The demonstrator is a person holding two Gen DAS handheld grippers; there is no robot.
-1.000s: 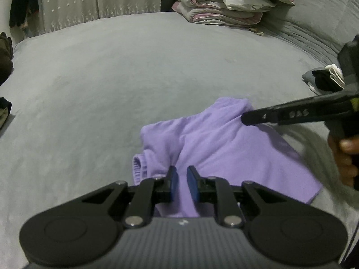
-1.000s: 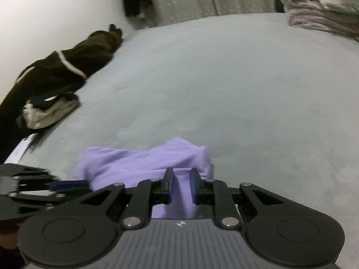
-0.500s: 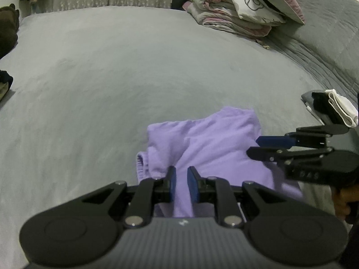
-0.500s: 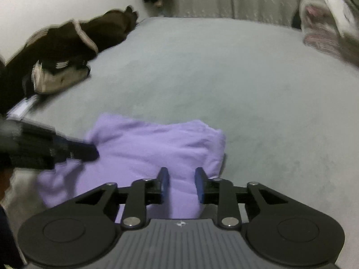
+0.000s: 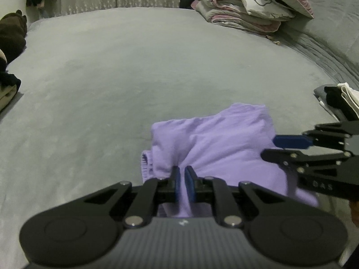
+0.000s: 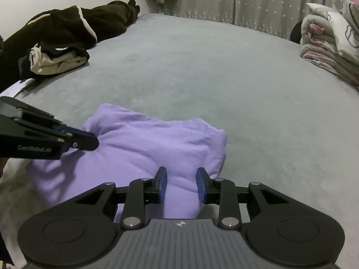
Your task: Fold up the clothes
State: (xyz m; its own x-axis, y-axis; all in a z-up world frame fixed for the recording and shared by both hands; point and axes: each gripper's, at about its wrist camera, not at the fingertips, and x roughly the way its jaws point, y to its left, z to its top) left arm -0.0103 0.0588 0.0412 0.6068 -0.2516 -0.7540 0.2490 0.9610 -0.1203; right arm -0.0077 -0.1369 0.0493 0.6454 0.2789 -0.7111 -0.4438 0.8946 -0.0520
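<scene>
The purple garment [image 6: 143,148] lies bunched on the grey bed [image 6: 202,67]. The left gripper [image 5: 182,185] is closing, pinching a fold of it. The right gripper [image 6: 181,185] stands released, jaws apart over the cloth.

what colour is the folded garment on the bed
Lilac soft folded garment; the right wrist view shows it best.
</scene>
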